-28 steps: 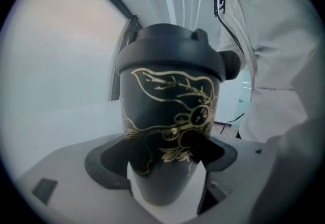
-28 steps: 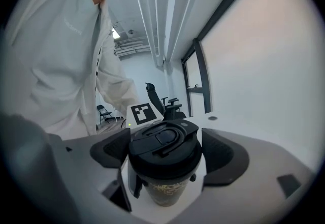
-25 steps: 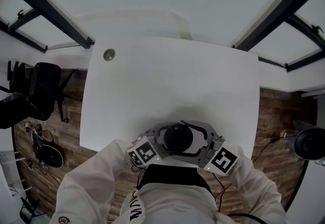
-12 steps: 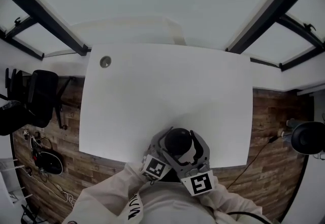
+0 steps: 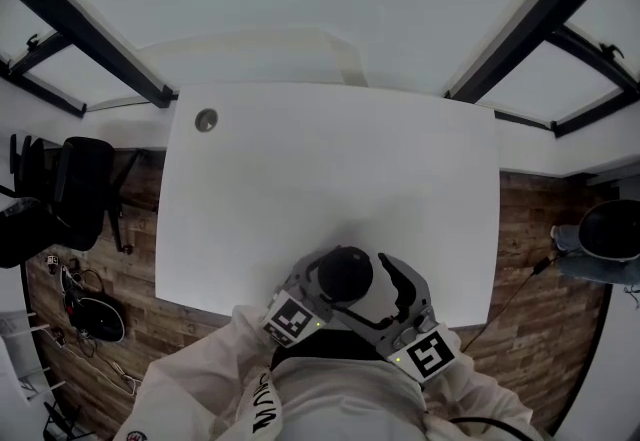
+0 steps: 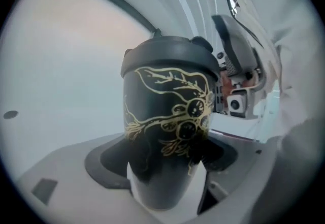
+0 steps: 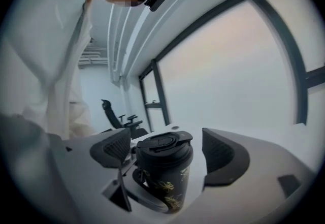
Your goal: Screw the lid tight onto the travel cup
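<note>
A black travel cup (image 6: 165,116) with a gold leaf pattern stands upright between my left gripper's (image 6: 162,164) jaws, which are shut on its lower body. Its black lid (image 6: 170,55) sits on top. In the head view the lid (image 5: 345,274) shows near the white table's (image 5: 330,159) front edge. My right gripper (image 7: 165,149) is open, one jaw on each side of the lid (image 7: 163,144), both pads (image 7: 223,153) apart from it. From above, the right gripper (image 5: 372,294) lies right of the cup and its marker cube (image 5: 425,354) is over the table's edge.
A round grommet hole (image 5: 206,119) is at the table's far left corner. A black office chair (image 5: 75,189) stands on the wood floor to the left, with cables (image 5: 90,304) near it. A dark round object (image 5: 612,229) sits at the right.
The right gripper swung clockwise about the lid, then let go of it and swung partly back, its jaws now spread. The left gripper kept hold of the cup.
</note>
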Demonstrator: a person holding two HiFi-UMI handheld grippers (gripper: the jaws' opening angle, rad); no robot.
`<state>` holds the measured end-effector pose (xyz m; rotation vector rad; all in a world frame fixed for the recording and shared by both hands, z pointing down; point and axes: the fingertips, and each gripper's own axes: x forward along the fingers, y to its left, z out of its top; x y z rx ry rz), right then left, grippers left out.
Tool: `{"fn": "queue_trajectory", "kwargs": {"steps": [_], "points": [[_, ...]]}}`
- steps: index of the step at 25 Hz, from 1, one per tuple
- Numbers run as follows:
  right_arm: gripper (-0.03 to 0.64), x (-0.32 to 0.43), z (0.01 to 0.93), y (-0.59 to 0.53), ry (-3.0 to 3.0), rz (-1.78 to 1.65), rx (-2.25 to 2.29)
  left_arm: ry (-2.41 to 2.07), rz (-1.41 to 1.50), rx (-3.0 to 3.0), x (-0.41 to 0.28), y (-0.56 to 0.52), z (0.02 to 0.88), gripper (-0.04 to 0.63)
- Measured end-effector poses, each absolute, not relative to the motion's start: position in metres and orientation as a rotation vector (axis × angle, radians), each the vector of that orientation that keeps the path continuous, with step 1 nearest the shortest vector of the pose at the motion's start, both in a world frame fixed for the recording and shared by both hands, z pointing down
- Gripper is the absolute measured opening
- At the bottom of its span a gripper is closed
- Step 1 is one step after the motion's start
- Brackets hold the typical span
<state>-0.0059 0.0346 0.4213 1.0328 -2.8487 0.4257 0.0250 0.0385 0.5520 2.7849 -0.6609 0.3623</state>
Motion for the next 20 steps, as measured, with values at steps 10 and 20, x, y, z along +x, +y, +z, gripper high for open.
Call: {"fn": "queue_trajectory", "kwargs": {"steps": [10, 20], "points": [[0.417, -0.014, 0.451, 0.041, -2.732, 0.187, 0.037, -0.122, 0.544, 2.903, 0.031, 0.05, 0.553, 0.407], [0.417, -0.023, 0.457, 0.043, -2.754, 0.25, 0.232, -0.291, 0.493, 2.893, 0.028, 0.048, 0.553, 0.407]]}}
